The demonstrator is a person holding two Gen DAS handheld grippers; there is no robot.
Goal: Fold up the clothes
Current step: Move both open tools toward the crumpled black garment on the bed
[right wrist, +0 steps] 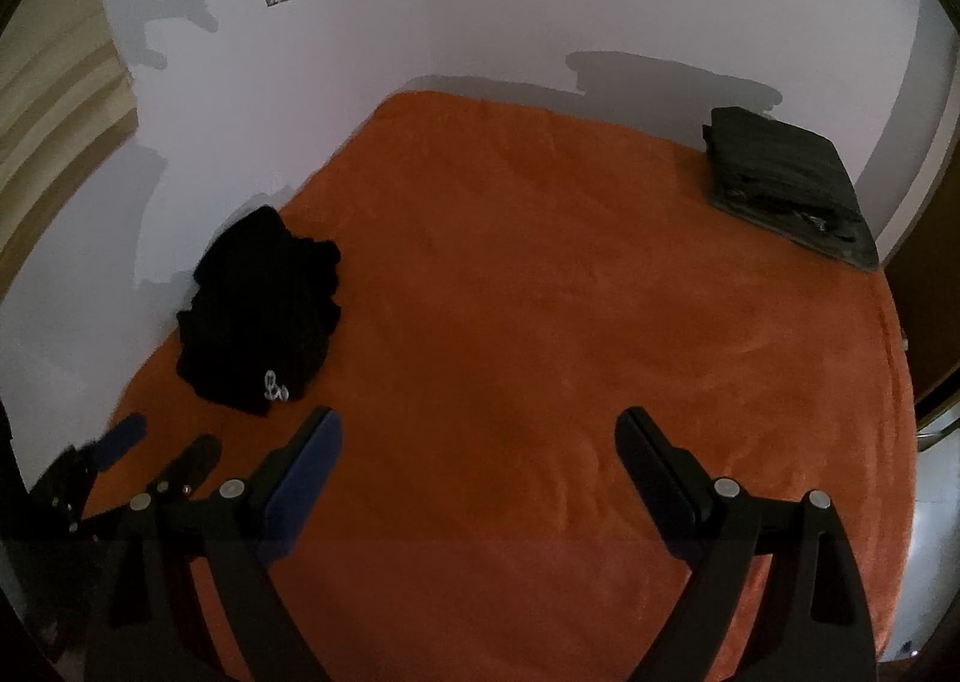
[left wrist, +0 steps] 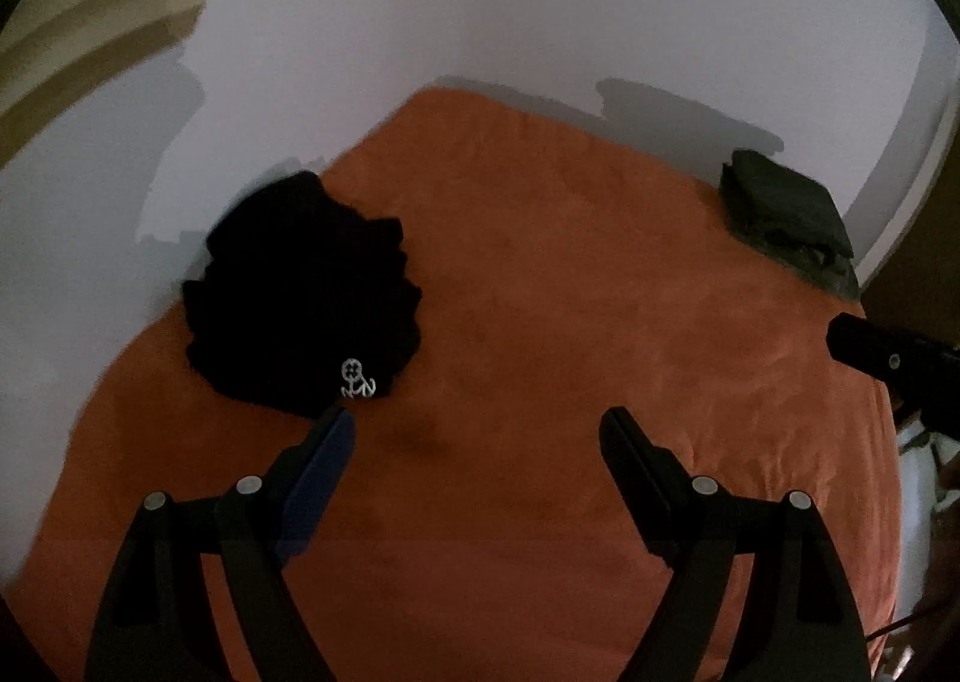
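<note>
While both our left tool [left wrist: 477, 421] and right tool [right wrist: 477, 421] hover spread wide and empty over the orange bed [left wrist: 570, 292], we judge the next move is reaching left to the crumpled black garment [left wrist: 306, 292] near the wall.

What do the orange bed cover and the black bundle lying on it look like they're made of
Orange bed cover: probably a plush or fleece-like fabric, matte, with a soft nap and shallow wrinkles; the dim light leaves the exact weave open.
Black bundle: soft cloth, likely a knit garment, matte, crumpled into loose folds, with a small white printed motif near its front edge. The fibre cannot be told.
</note>
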